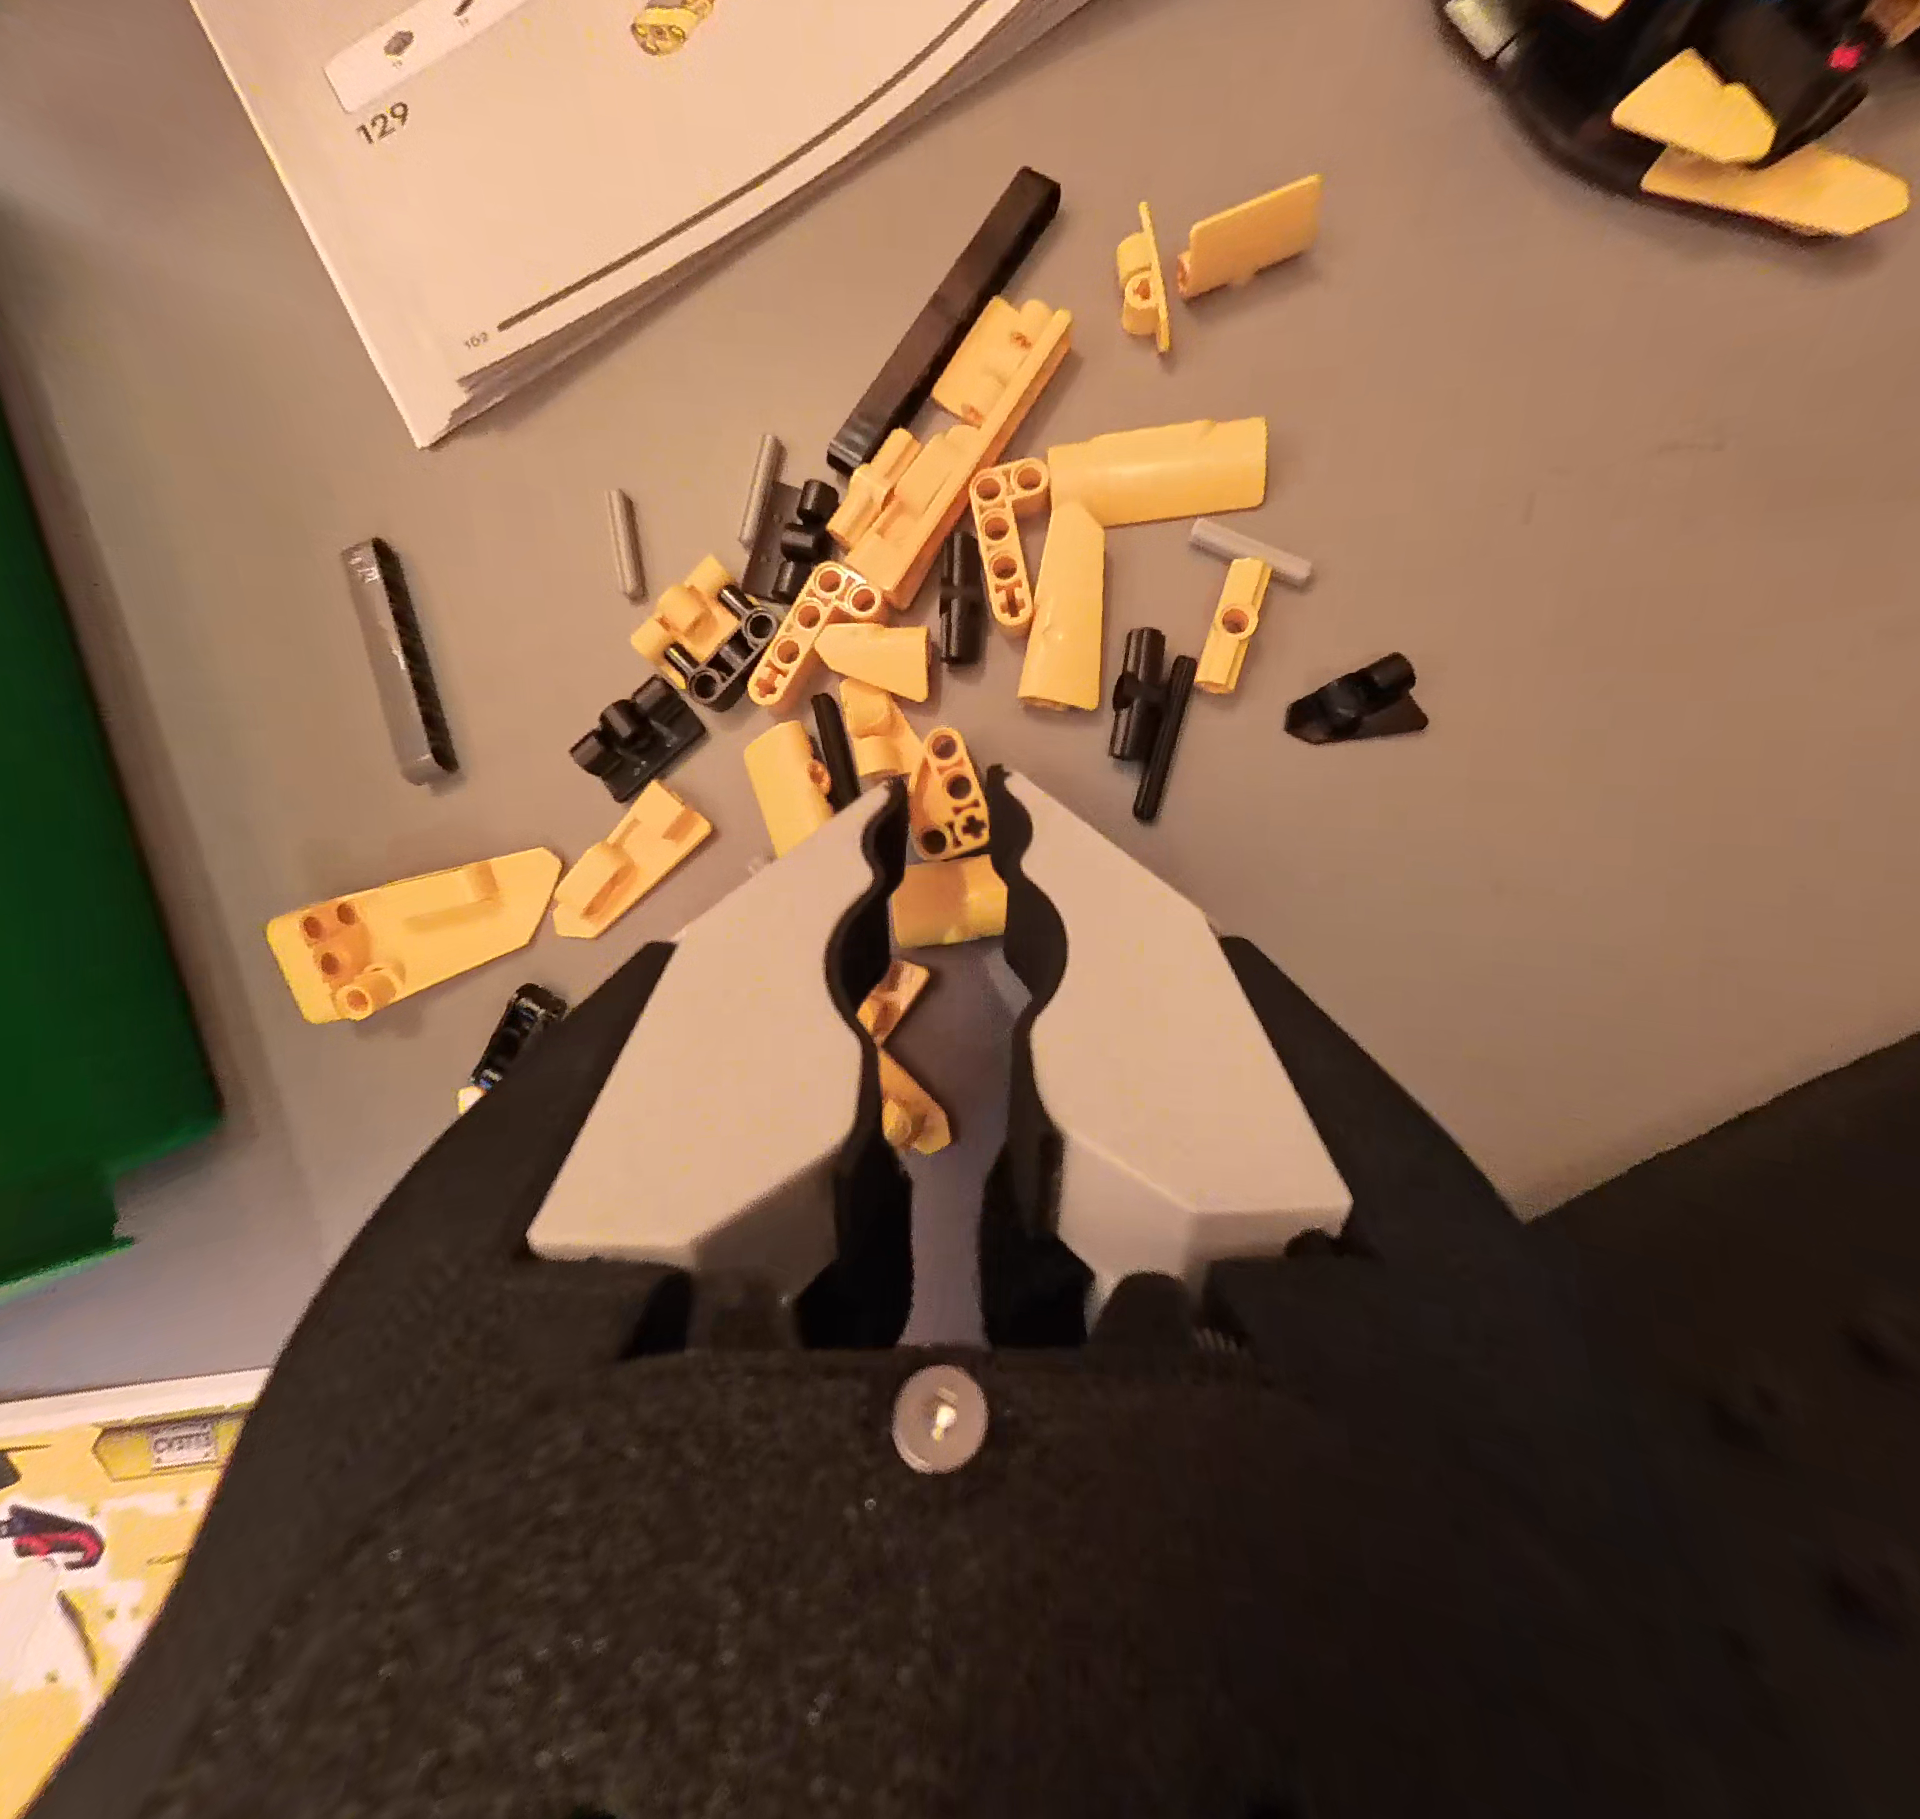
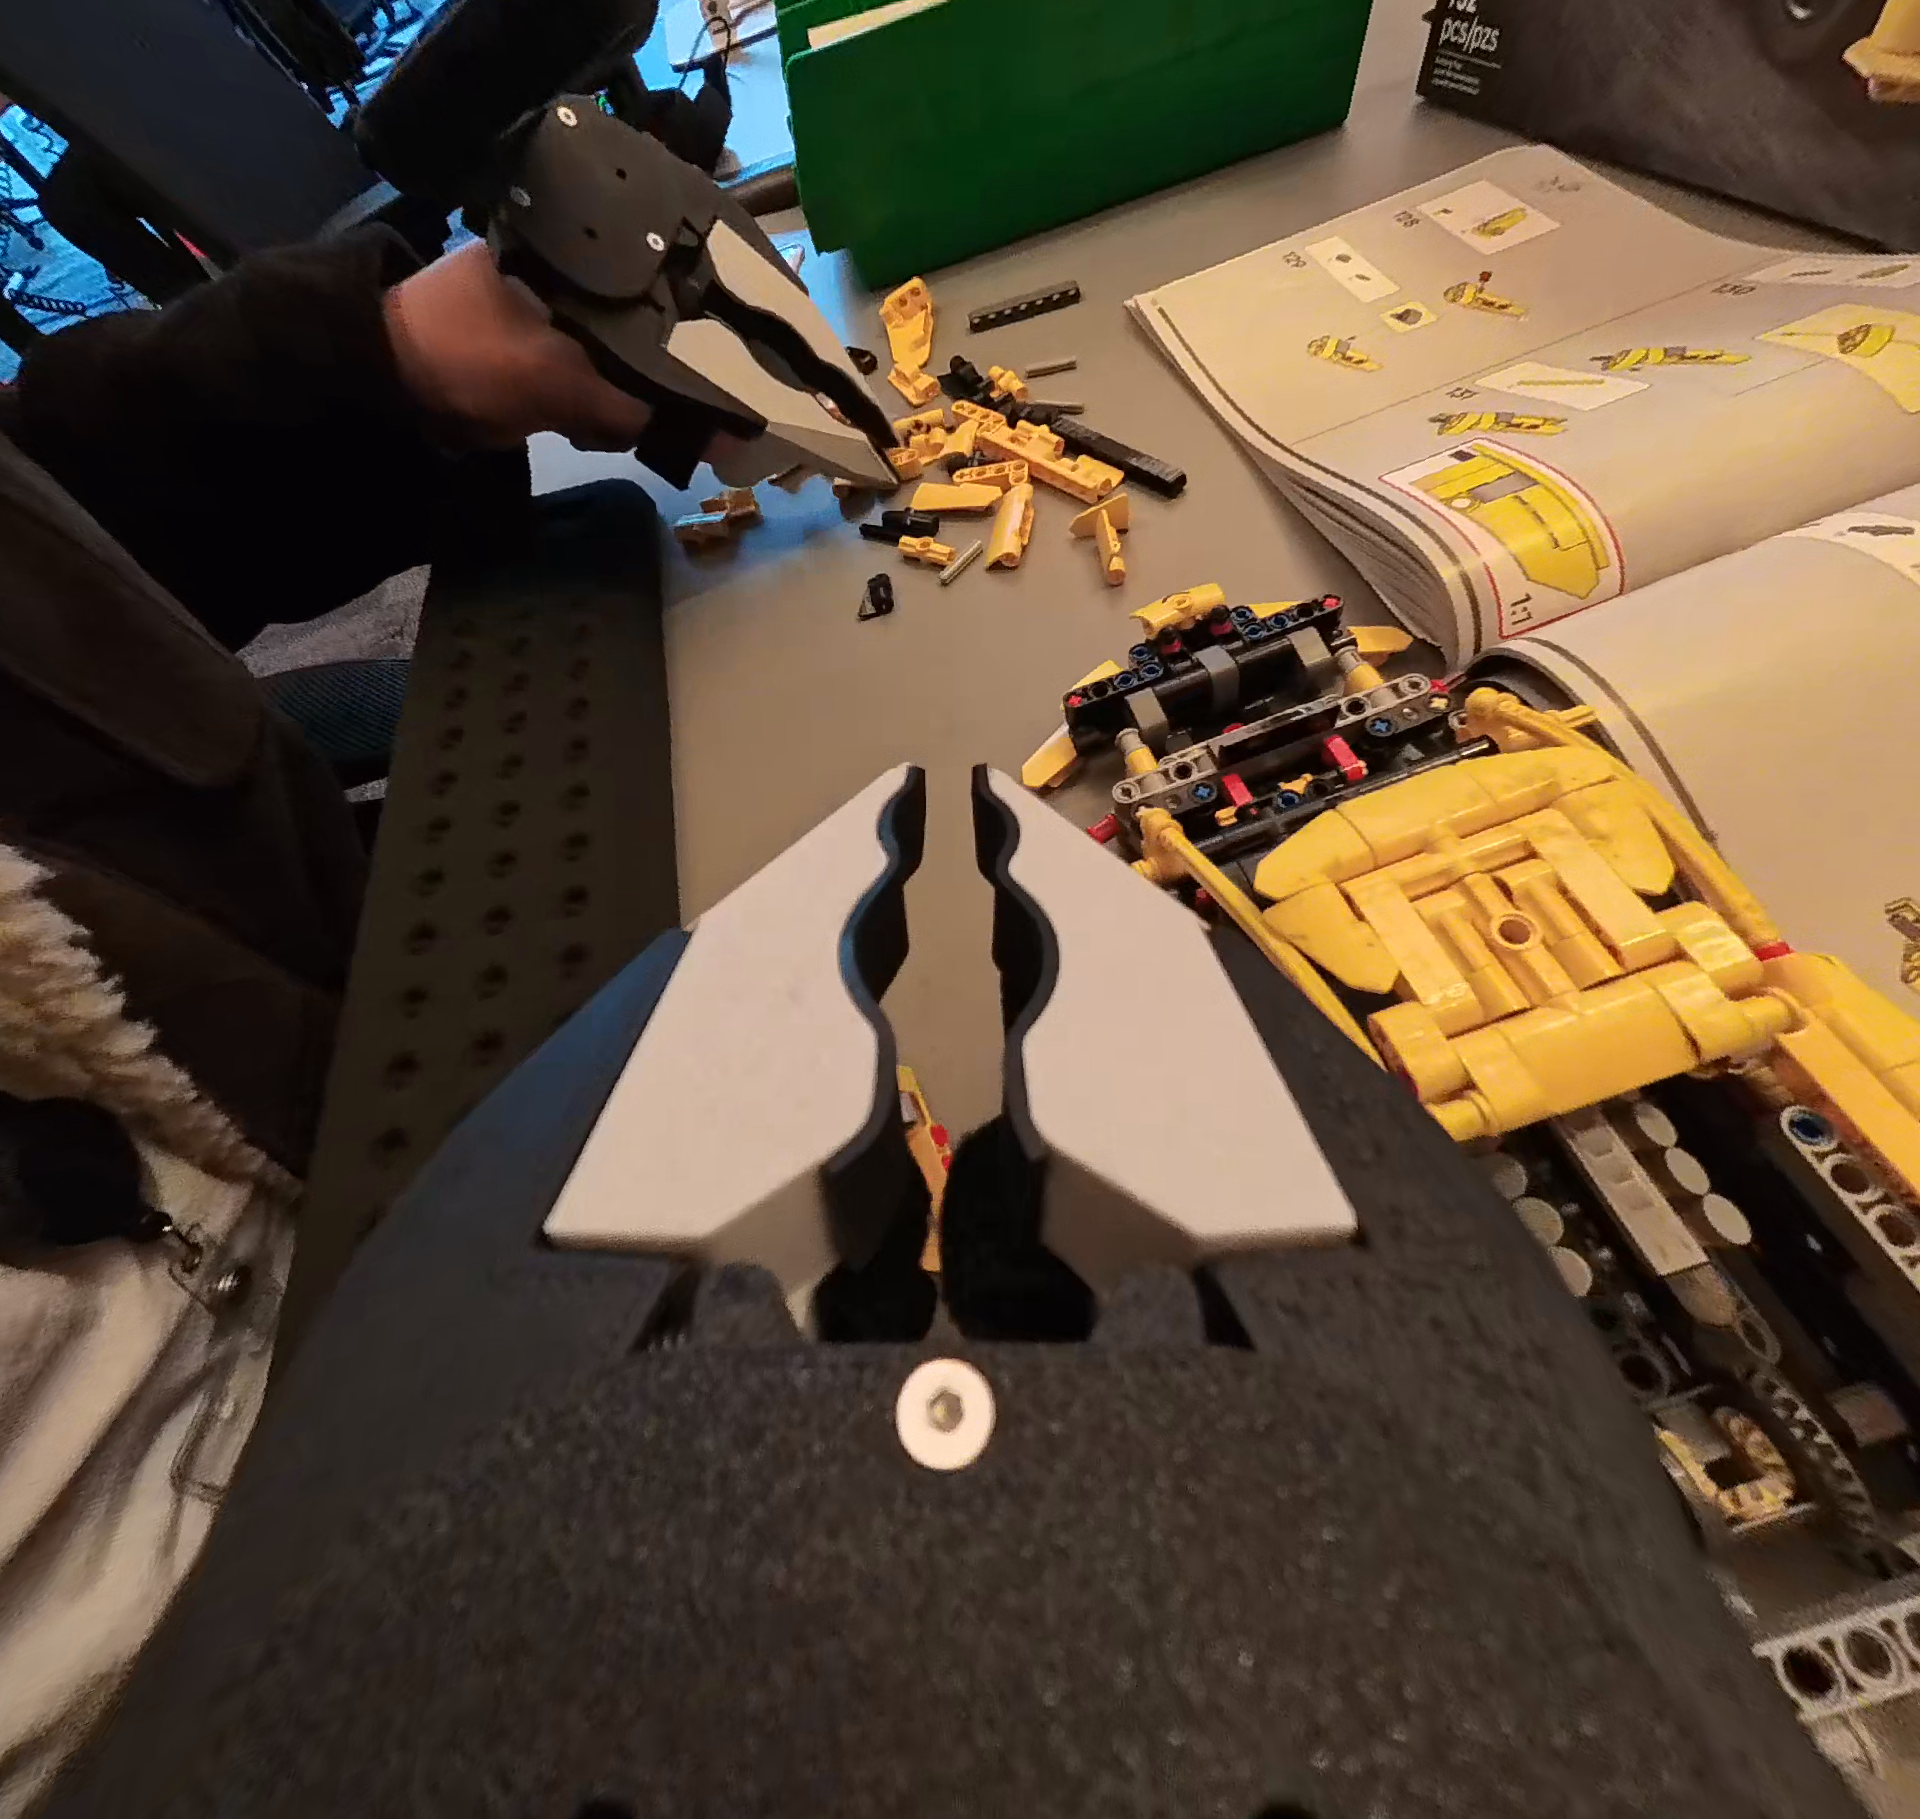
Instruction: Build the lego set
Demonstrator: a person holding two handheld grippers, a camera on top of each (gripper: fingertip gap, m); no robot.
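The left gripper (image 1: 945,782), slightly parted, noses into the loose yellow and black pieces (image 1: 935,564) on the grey desk (image 1: 1558,834). The right gripper (image 2: 948,777), empty and ajar, hovers beside one half-built yellow car (image 2: 1475,896), between one open booklet (image 2: 1507,398) and one green box (image 2: 1070,76).

We see loose yellow and black plastic Lego pieces (image 1: 935,574) scattered flat on grey table; half-built yellow Lego car (image 2: 1475,917) lies well apart

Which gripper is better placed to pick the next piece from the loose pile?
Left: the left gripper is at the loose pile, fingertips around a yellow beam. The right gripper hovers apart.
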